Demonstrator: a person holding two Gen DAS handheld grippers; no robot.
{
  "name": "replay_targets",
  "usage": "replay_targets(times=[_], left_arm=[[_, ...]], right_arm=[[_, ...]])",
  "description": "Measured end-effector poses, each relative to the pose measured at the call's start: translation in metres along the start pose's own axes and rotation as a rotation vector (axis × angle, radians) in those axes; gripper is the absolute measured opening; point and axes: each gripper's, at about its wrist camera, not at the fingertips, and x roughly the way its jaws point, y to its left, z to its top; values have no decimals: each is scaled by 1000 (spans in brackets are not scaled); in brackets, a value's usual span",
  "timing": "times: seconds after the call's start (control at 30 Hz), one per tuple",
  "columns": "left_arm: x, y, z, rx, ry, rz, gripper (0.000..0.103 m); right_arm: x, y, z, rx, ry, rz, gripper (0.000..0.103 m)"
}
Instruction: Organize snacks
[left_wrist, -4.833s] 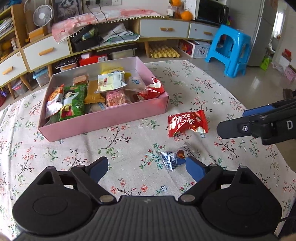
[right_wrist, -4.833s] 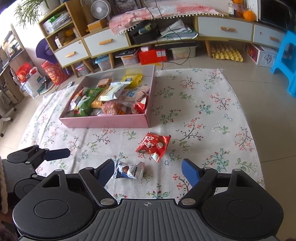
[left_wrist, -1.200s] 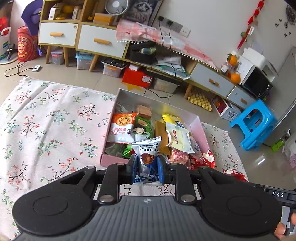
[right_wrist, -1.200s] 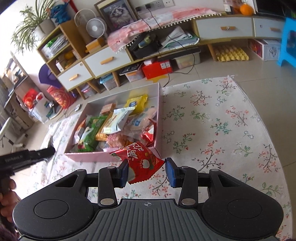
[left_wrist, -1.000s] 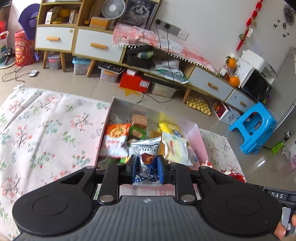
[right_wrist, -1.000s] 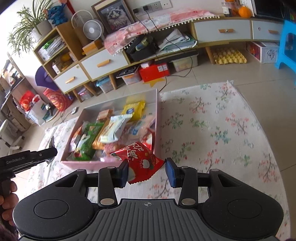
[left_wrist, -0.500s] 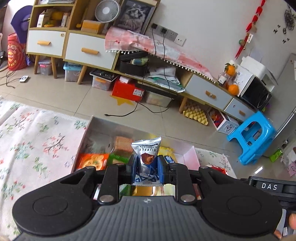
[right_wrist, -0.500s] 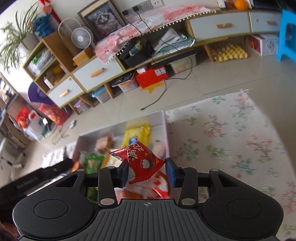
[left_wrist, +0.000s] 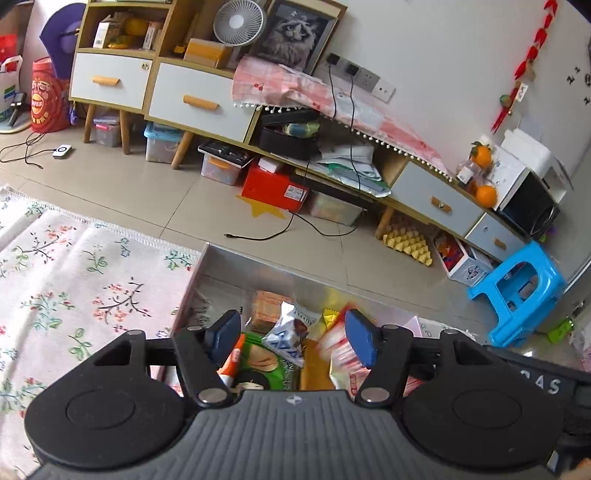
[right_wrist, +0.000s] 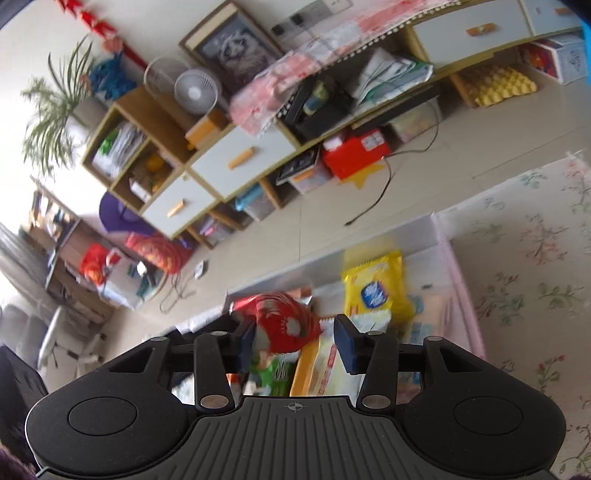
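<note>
Silver-blue foil marks the truffle packet (left_wrist: 286, 338), its print too blurred to read, loose between the opening jaws of the left claw (left_wrist: 291, 338) above the pink box (left_wrist: 207, 273). Only the right wrist view shows the red packet (right_wrist: 286, 323), free between the right claw's (right_wrist: 293, 347) opening jaws, over the same box (right_wrist: 463, 291).

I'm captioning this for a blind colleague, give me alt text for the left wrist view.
The left gripper is opening above a pink snack box, and a silver-blue chocolate packet sits loose between its fingers, over other snacks. Behind are a floral cloth and cabinets.
</note>
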Motion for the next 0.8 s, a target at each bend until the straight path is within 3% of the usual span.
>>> replay_targets(times=[0.17, 0.37, 0.53, 0.8], left_arm=[[-6, 7, 4, -52, 15, -2, 60], [-20, -4, 4, 3, 10, 33, 66], [-29, -10, -7, 73, 25, 120, 72], [-55, -27, -23, 193, 34, 254, 79]], right_arm=[[-6, -8, 2, 26, 7, -37, 53], [-20, -10, 1, 45, 25, -51, 55], [-34, -1, 1, -2, 73, -132, 55], [-67, 11, -19, -84, 102, -156, 63]])
